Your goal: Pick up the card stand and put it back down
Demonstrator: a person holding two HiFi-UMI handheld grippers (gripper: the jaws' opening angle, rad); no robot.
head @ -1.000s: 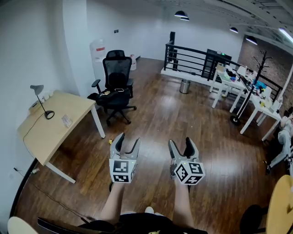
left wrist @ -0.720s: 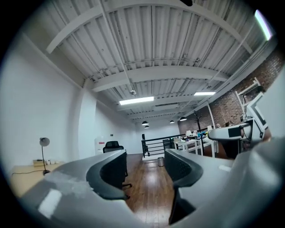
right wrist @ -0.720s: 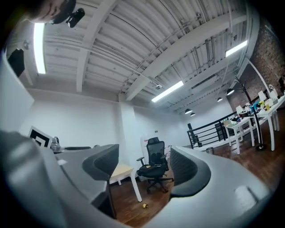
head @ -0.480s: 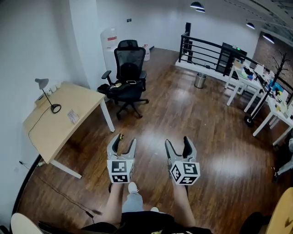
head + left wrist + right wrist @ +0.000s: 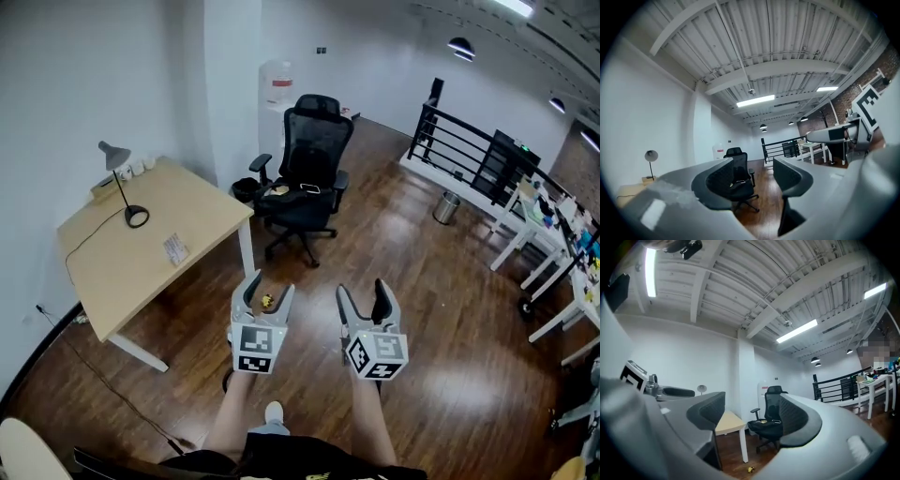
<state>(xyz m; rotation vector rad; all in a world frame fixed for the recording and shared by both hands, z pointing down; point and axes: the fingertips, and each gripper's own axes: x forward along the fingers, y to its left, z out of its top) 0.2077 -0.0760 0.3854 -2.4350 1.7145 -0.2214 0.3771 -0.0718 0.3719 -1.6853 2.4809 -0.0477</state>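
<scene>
The card stand (image 5: 175, 248) is a small pale card lying on the light wooden desk (image 5: 141, 262) at the left of the head view, near the desk's right edge. My left gripper (image 5: 267, 287) and right gripper (image 5: 362, 292) are held side by side above the wooden floor, well to the right of the desk. Both point level and stand open with nothing between their jaws. The left gripper view shows its open jaws (image 5: 757, 178) framing the black chair. Through the right gripper's open jaws (image 5: 752, 416) I see the desk corner (image 5: 727, 422) and the chair.
A black office chair (image 5: 309, 178) stands just beyond the desk. A desk lamp (image 5: 120, 178) and its cable lie on the desk's far side. A small yellow object (image 5: 267, 301) lies on the floor by the left gripper. A railing (image 5: 469, 150), bin (image 5: 448, 206) and white tables (image 5: 553, 244) are at the right.
Both grippers and the head have travelled across the floor toward the desk and chair, which now sit nearer and more central. Both jaws stay open and empty.
</scene>
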